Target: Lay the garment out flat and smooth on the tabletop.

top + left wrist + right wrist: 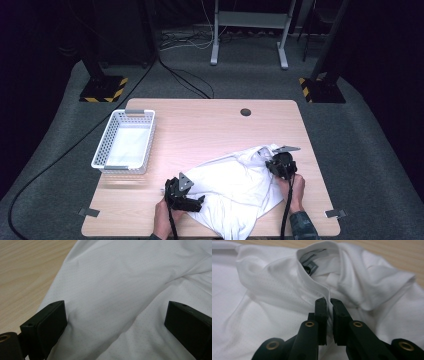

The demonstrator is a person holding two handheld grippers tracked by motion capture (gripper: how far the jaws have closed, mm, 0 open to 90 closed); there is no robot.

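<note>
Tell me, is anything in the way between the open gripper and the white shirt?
Nothing visible is. The left gripper is open right over the white shirt, with bare fabric between its jaws. The right gripper is already shut on the shirt near its collar.

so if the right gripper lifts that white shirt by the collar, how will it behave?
Probably floppy: the white shirt lies in soft folds, so it should drape and trail. Likely light, since the mesh fabric looks thin. The right gripper, shut on the collar, pinches one edge, so it may swing.
</note>
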